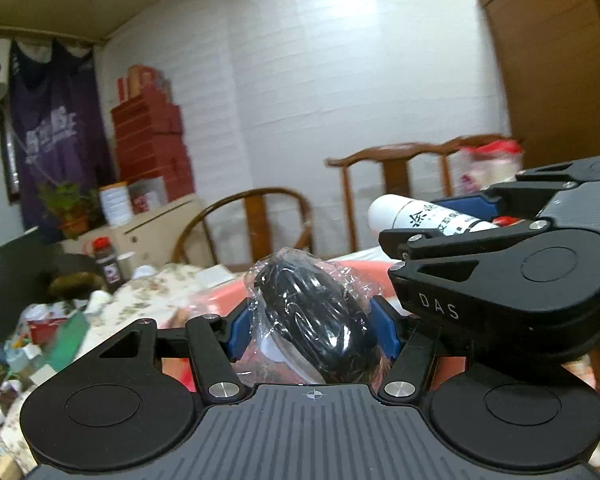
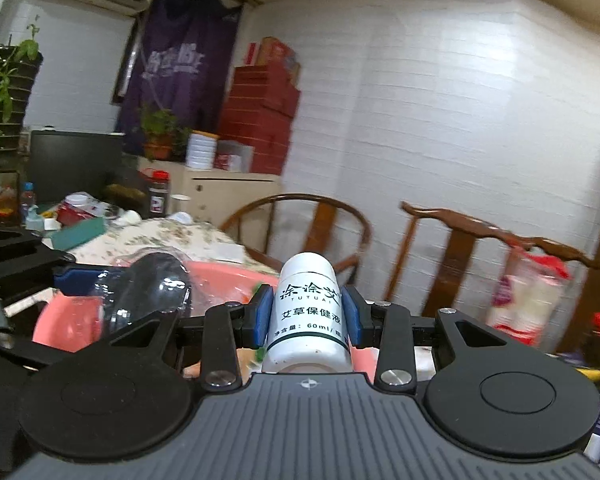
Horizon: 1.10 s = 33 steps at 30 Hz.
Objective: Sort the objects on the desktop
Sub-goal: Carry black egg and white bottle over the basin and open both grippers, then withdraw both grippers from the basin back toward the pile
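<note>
My left gripper [image 1: 314, 330] is shut on a black object wrapped in clear plastic [image 1: 310, 316], its blue pads pressing both sides. My right gripper [image 2: 307, 316] is shut on a white bottle with black lettering [image 2: 308, 316], held upright between the blue pads. Both are lifted above a pink basin [image 2: 224, 276]. In the left wrist view the right gripper [image 1: 452, 216] reaches in from the right with the white bottle [image 1: 412, 214]. In the right wrist view the left gripper [image 2: 112, 276] and its plastic-wrapped object [image 2: 152, 284] show at the left.
A table with a floral cloth [image 2: 180, 236] carries bottles, a jar with a red lid [image 2: 158, 196] and small clutter [image 1: 32, 332] at the left. Wooden chairs [image 2: 320, 224] stand behind it. A bag [image 2: 528, 300] hangs on the right chair. Red boxes [image 2: 260, 120] stack by the wall.
</note>
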Tool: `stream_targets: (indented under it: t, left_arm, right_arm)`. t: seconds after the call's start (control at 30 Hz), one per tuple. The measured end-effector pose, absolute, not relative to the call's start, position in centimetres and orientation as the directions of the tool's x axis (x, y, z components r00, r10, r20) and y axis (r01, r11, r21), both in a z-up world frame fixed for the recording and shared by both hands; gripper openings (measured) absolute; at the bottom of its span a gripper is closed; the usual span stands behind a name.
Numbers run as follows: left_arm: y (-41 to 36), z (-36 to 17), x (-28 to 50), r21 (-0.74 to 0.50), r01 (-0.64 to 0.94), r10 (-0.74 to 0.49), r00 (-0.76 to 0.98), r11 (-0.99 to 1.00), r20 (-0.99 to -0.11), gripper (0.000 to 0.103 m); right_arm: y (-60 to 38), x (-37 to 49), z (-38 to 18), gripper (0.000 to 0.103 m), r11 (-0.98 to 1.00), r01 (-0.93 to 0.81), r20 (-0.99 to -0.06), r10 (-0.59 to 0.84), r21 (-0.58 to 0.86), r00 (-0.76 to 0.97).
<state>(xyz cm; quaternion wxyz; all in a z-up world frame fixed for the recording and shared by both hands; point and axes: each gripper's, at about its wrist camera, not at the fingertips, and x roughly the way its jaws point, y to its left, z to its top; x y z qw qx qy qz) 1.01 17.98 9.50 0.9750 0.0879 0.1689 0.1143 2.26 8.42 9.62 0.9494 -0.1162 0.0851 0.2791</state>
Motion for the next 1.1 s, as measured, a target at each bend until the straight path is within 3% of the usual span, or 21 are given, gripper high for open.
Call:
stream_targets:
  t: [0.3,0.4,0.67,0.7,0.77,0.93,1.03,1.1]
  left_arm:
    - [23.9,5.2,5.2,0.156,-0.179,0.234,0.836,0.971,-0.497,0.067]
    - [23.9,4.8,4.0,0.158,-0.144,0.205,0.844,0.977,-0.495,0.067]
    - [22.0,5.7,0.5,0.194,-0.067,0.151,0.875,0.979,-0.459,0.078]
    - [21.7,5.8,0.3,0.206,-0.066,0.156,0.877,0.976,-0.455,0.077]
    - [21.3,5.6,0.2,0.244,-0.113,0.214,0.871,0.963,-0.442,0.08]
    - [21.4,5.6,-0.3,0.207,-0.167,0.244,0.866,0.964,-0.437,0.087]
    - [20.7,5.9,-1.4,0.193,-0.177,0.243,0.879,0.965,-0.41,0.091]
    - [20.0,6.2,-2.4,0.194,-0.178,0.241,0.892,0.965,-0.382,0.091]
  right_arm:
    - [13.2,8.5,6.3,0.042,0.805,-0.593,-0.374,0.538,-0.039,0.755]
    - [12.7,9.2,4.3,0.042,0.787,-0.613,-0.447,0.572,0.065,0.688]
    - [9.6,8.0,3.9,0.043,0.735,-0.654,-0.511,0.638,0.181,0.576]
    - [10.0,7.9,4.1,0.046,0.734,-0.662,-0.529,0.626,0.152,0.573]
    - [10.7,7.2,3.9,0.069,0.757,-0.65,-0.57,0.564,0.067,0.598]
    - [10.7,5.1,3.6,0.085,0.821,-0.566,-0.495,0.462,-0.075,0.736]
    - [9.4,4.0,3.7,0.102,0.865,-0.492,-0.427,0.41,-0.1,0.806]
    - [7.9,3.1,4.0,0.102,0.886,-0.452,-0.397,0.382,-0.098,0.835]
